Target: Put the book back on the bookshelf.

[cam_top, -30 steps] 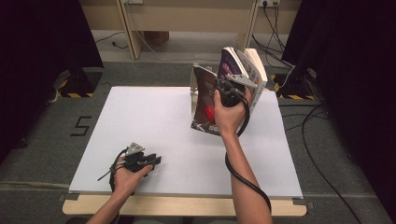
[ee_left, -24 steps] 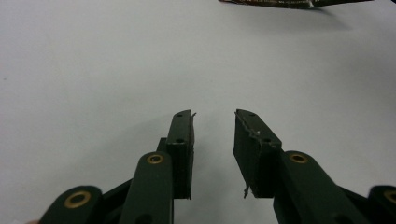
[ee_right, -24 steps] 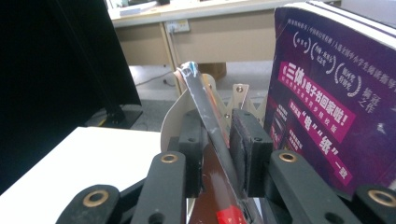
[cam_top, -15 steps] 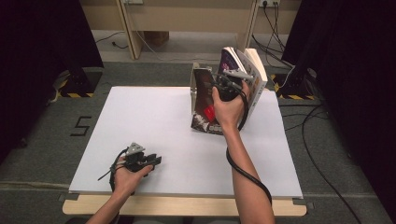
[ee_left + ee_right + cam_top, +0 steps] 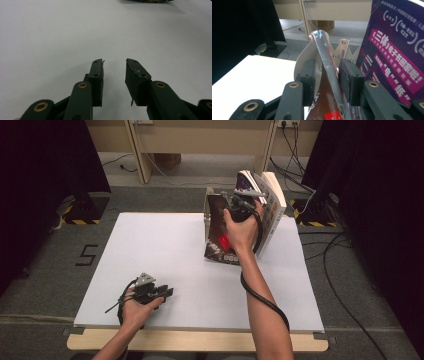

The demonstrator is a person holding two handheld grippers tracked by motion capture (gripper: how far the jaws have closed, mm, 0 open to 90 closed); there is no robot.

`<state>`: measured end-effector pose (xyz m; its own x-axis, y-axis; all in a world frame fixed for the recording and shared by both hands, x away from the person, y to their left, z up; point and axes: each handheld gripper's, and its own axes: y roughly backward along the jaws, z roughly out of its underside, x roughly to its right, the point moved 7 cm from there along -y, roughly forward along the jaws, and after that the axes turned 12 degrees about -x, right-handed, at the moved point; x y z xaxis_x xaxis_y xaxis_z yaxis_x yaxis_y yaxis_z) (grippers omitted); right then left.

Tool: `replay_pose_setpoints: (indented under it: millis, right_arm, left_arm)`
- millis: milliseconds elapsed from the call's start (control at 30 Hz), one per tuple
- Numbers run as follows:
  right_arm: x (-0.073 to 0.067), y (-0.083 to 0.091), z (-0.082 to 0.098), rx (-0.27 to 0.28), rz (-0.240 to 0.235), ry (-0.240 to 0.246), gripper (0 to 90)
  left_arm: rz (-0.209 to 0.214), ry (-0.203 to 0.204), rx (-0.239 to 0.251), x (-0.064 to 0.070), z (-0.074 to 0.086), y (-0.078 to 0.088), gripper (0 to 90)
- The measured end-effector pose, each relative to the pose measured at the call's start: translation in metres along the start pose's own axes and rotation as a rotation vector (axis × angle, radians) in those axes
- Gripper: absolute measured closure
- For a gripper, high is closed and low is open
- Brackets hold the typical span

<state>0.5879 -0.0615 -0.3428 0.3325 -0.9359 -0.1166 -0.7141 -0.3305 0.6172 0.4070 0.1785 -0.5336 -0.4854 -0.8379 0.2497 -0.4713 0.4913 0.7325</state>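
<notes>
At the far right of the table, your right gripper is up among the standing books, and its jaws have just been opening. The right gripper view shows the thin glossy magazine between the pads, slanting across the gap; it lies against the right pad, while the left pad stands a little apart from it, so the jaws are spread around it rather than pinching it. From above, that magazine stands nearly upright with its dark cover and a red patch facing you, its bottom edge on the table and its back against a metal bookend. Just to the right of your hand stands a purple book with pink and white lettering, leaning along with a thicker pale book beside it.

Your left gripper rests low on the near left part of the table, well apart from the books. Its jaws stand spread with nothing between them, only bare white tabletop ahead.
</notes>
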Motion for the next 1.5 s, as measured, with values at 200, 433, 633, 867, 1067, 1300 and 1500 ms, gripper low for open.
replay_pose_setpoints:
  millis: [200, 433, 633, 867, 1067, 1300, 1500]
  right_arm:
    - [-0.001, -0.009, -0.001, -0.036, 0.007, 0.001, 68.4]
    - [0.001, -0.015, 0.0, -0.077, 0.037, 0.008, 79.2]
    - [0.001, -0.013, -0.002, -0.078, 0.062, 0.019, 83.4]
    - [-0.005, 0.008, -0.012, 0.019, 0.05, -0.003, 87.0]
    - [-0.005, 0.027, -0.027, 0.109, 0.025, -0.046, 87.3]
    - [-0.007, 0.036, -0.041, 0.223, 0.012, -0.07, 87.3]
    - [-0.005, 0.027, -0.049, 0.263, 0.022, -0.089, 87.1]
  left_arm:
    - [-0.002, 0.0, 0.002, -0.001, 0.0, 0.001, 66.5]
    - [-0.005, -0.003, -0.004, -0.001, 0.0, 0.0, 66.5]
    - [-0.004, -0.005, -0.003, -0.001, 0.0, 0.0, 66.7]
    - [-0.004, -0.004, 0.0, -0.001, -0.001, 0.0, 66.8]
    - [-0.001, -0.006, 0.002, -0.001, -0.001, 0.0, 66.9]
    - [-0.004, -0.002, 0.005, -0.002, -0.001, 0.0, 66.9]
    - [-0.002, -0.003, 0.006, -0.003, -0.001, 0.0, 67.0]
